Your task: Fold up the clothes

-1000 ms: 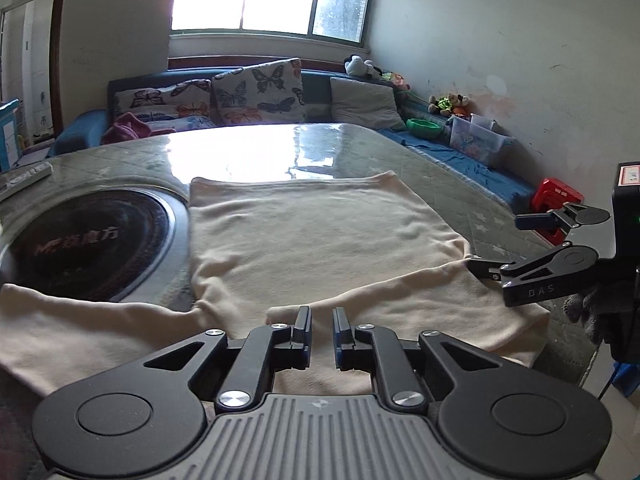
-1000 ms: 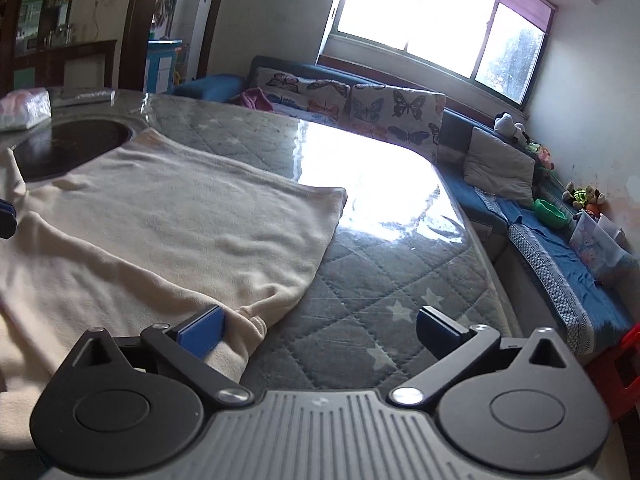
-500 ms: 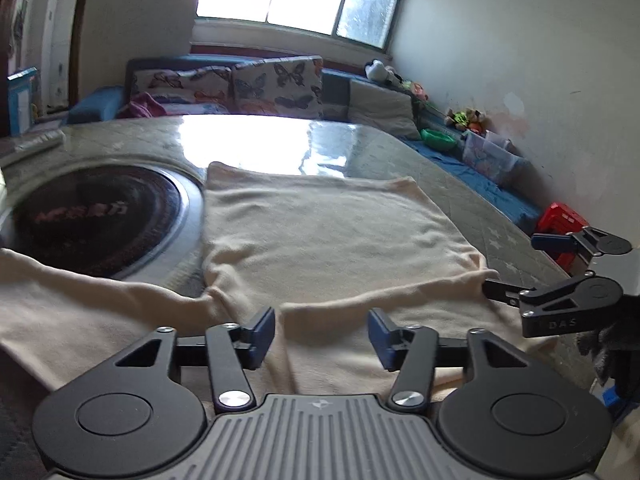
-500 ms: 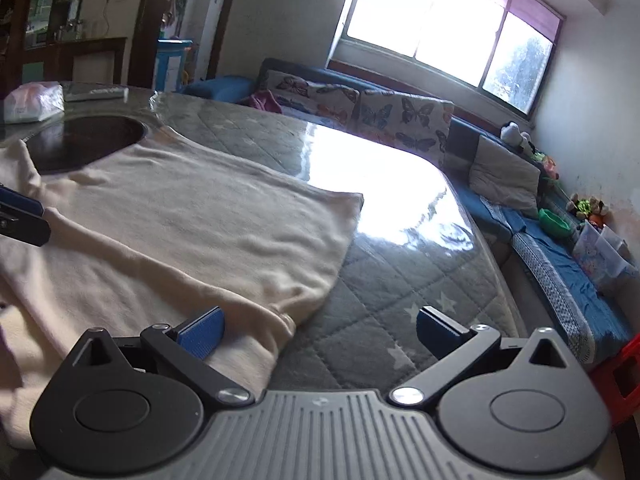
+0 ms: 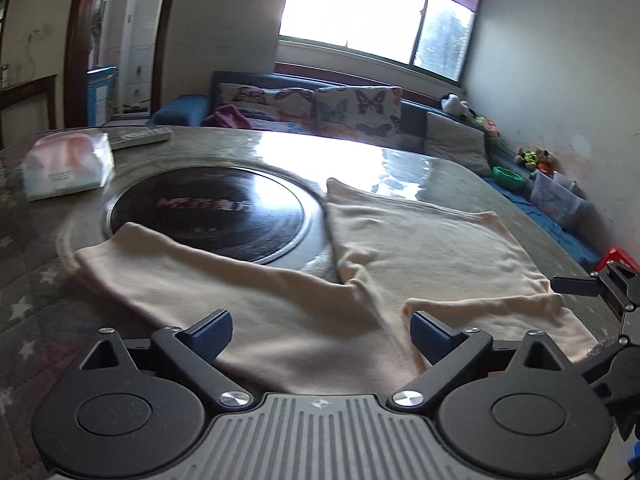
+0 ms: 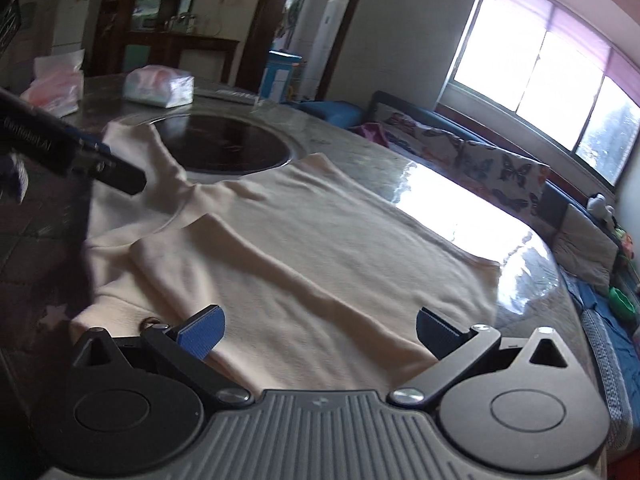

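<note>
Round quilted table [image 5: 460,176] with inset black hotplate [image 5: 208,216], butterfly-cushion sofa [image 5: 320,108] behind. Cream sweater [image 6: 320,248] spread flat, one sleeve [image 5: 192,264] across hotplate edge. Left gripper [image 5: 320,330] and right gripper [image 6: 318,330] both low over the fabric, jaws wide apart, empty.

The quilted surface [image 5: 460,176] carries a cream garment [image 5: 420,248] near, a tissue pack [image 5: 68,164] far left.

home living room | sofa [image 5: 320,108] with butterfly cushions [image 5: 356,106] | window [image 5: 380,8]

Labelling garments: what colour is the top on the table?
Plain cream top, no pattern; right wrist view.
</note>
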Available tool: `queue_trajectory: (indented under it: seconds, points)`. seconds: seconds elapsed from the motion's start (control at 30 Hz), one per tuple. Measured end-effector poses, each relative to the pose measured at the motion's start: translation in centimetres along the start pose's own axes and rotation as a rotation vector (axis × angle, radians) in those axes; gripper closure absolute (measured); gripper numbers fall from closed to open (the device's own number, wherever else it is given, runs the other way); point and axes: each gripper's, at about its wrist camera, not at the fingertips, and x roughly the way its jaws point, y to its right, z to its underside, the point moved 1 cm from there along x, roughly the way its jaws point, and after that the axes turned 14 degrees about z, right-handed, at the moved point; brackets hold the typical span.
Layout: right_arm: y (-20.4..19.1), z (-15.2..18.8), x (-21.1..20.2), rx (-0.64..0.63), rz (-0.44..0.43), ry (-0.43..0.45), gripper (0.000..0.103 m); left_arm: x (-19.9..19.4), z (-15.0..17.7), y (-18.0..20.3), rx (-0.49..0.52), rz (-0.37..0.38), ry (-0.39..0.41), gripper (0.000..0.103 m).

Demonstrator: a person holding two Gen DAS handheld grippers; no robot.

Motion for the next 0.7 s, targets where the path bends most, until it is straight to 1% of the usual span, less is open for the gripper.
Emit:
queue_trajectory:
  seconds: [0.07, 0.17, 0.37, 0.47, 0.6, 0.7]
  points:
    - [-0.5, -0.5, 0.0, -0.011, -0.013, 0.010, 0.000, -0.4, 0.0, -0.4, -0.009, -0.015, 0.008, 0.000]
    - [-0.7, -1.4, 0.1, -0.002, -0.042, 0.023, 0.000, -0.9, 0.0, -1.0, -0.021, -0.037, 0.021, 0.000]
    - [-2.1, -2.0, 2.0, -0.018, -0.091, -0.022, 0.000, -1.4, 0.2, -2.1, -0.058, -0.073, 0.029, 0.000]
    - [-1.8, -2.6, 2.1, -0.008, -0.101, -0.020, 0.000, -1.7, 0.3, -2.7, -0.067, -0.093, 0.031, 0.000]
    - [-0.8, -4.0, 3.2, 0.048, -0.058, -0.015, 0.000, -1.8, 0.0, -3.6, -0.096, -0.113, 0.046, 0.000]
    - [-0.9, -4.3, 5.0, 0.054, -0.046, -0.057, 0.000, -1.8, -0.1, -4.2, -0.115, -0.127, 0.051, 0.000]
